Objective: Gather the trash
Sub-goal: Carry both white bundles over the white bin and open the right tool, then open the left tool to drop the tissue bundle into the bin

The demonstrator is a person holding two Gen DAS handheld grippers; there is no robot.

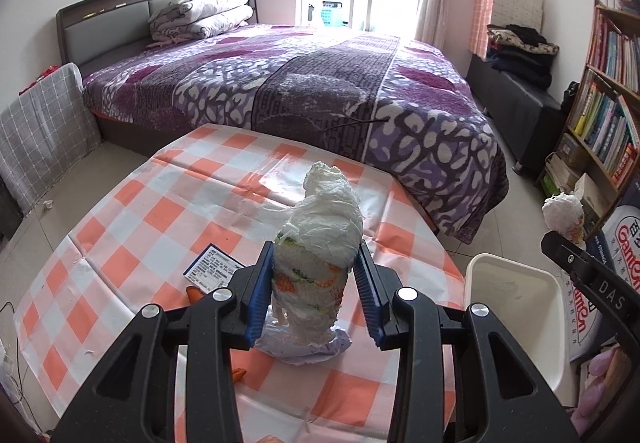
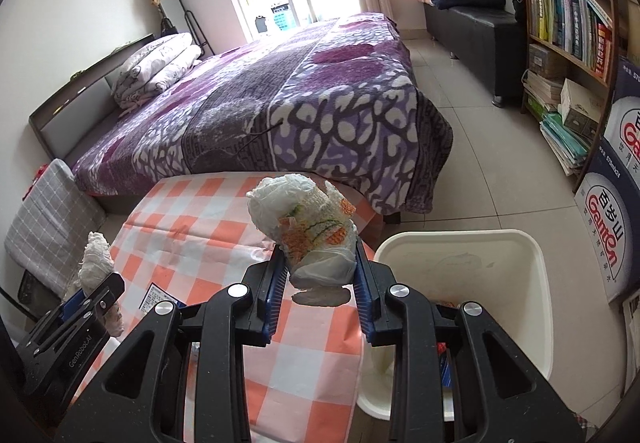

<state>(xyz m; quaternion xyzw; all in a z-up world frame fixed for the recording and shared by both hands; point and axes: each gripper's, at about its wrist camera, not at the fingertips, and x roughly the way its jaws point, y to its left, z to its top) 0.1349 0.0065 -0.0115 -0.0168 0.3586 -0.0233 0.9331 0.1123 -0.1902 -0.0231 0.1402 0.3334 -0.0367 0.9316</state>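
My left claw (image 1: 316, 283) pinched one crumpled paper wad (image 1: 320, 243); my right claw (image 2: 320, 283) pinched another wad (image 2: 312, 227), beside the white bin (image 2: 536, 255).

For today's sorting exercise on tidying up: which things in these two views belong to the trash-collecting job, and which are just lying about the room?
Part of the job:
- left tool, shut on a crumpled wad
- right tool, shut on a second wad
- white bin beside the table
- printed slip on the checked tablecloth, possibly trash

Just lying about:
- bed
- folded quilt
- bookshelf
- water cartons
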